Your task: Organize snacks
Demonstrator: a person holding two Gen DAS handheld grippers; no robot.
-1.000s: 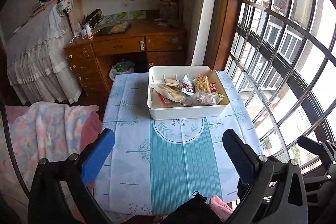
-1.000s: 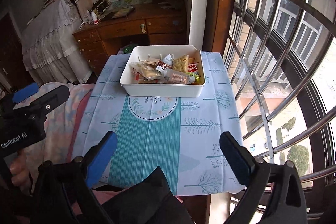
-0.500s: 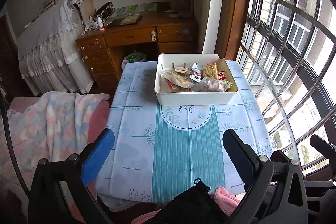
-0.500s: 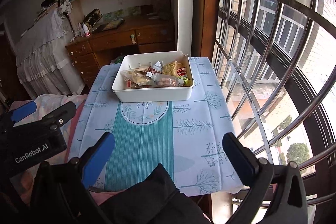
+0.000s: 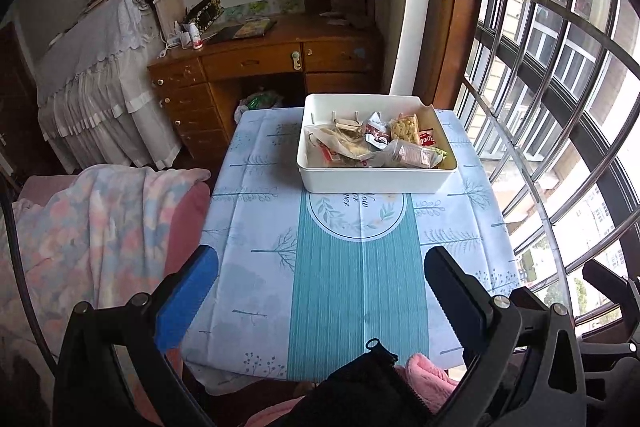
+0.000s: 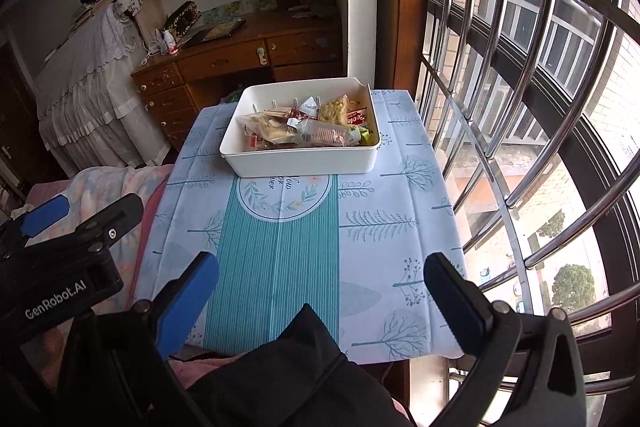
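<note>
A white plastic bin (image 5: 374, 181) (image 6: 304, 163) stands on the far half of a small table covered by a blue and teal cloth (image 5: 360, 267) (image 6: 280, 251). Several wrapped snacks (image 5: 376, 145) (image 6: 304, 131) lie piled inside it. My left gripper (image 5: 320, 291) hangs open over the near table edge, well short of the bin, with nothing between its fingers. My right gripper (image 6: 320, 291) is open too and empty, also back at the near edge. The left gripper's body (image 6: 68, 267) shows at the left of the right wrist view.
A curved barred window (image 5: 560, 107) runs close along the table's right side. A pastel blanket on a pink seat (image 5: 92, 227) lies left of the table. A wooden desk (image 5: 272, 55) with shelves stands behind. Dark and pink clothing (image 5: 380, 379) sits at the near edge.
Both grippers have drawn back and risen from the table, so the bin looks farther away. Both stayed open and the snacks have not moved.
</note>
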